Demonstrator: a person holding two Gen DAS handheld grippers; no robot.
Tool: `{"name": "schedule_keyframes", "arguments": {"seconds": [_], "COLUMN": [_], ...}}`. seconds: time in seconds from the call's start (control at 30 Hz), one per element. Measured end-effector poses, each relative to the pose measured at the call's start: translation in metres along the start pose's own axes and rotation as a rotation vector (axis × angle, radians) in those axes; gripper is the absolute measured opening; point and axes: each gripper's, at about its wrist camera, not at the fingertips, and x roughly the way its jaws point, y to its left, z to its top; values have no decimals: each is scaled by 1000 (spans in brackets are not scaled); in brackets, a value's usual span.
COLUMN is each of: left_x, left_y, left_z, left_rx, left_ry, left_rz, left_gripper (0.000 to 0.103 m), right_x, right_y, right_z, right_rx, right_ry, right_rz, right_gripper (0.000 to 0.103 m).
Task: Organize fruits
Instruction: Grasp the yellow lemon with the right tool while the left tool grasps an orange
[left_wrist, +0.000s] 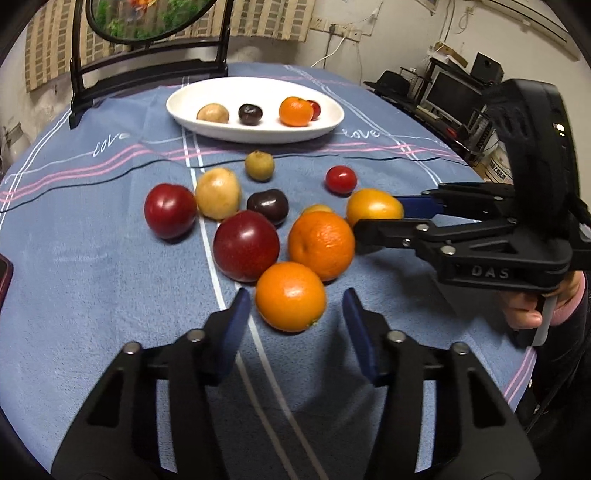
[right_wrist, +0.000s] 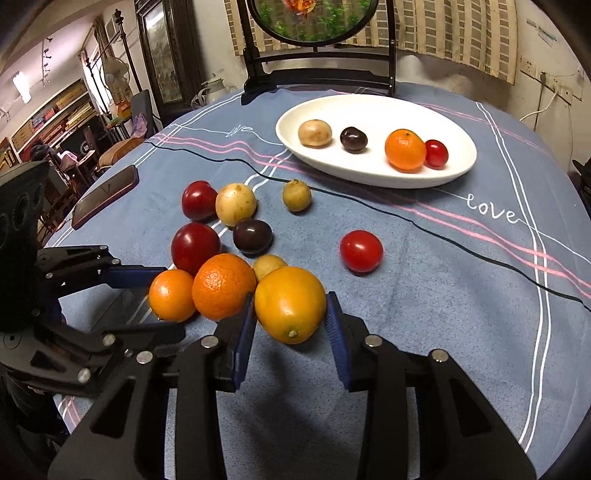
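Left gripper brackets an orange untouched; right gripper clamps a yellow citrus.

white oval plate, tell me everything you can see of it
The white oval plate looks glossy, like ceramic, shallow with a raised rim. It lies flat on the blue tablecloth at the table's far side. Four small fruits sit in a row inside. No gripper touches it.
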Motion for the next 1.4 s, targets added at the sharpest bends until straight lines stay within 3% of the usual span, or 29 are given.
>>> {"name": "schedule_keyframes", "arguments": {"seconds": [0.57, 0.93, 1.03, 1.17, 1.3, 1.4], "left_x": [6, -20, -23, -22, -25, -26], "left_y": [0, 4, 2, 3, 0, -4], "left_z": [3, 1, 4, 3, -3, -8], "left_rx": [-30, -48, -36, -23, -11, 5], "left_ry": [22, -110, -138, -123, -119, -96], "left_rz": [18, 3, -8, -5, 15, -4], "left_gripper": [40, 39, 33, 32, 48, 51], "right_x": [-2, -12, -19, -19, -15, -13], "right_y": [1, -2, -4, -10, -11, -11], "right_z": [-1, 0, 2, 5, 6, 6], "right_rx": [-8, 12, 17, 44, 52, 51], "right_ry": [-5, -58, -115, -129, -111, -97], "right_rz": [-18, 1, -5, -3, -10, -9], "right_gripper": [38, 38, 38, 38, 38, 38]}}
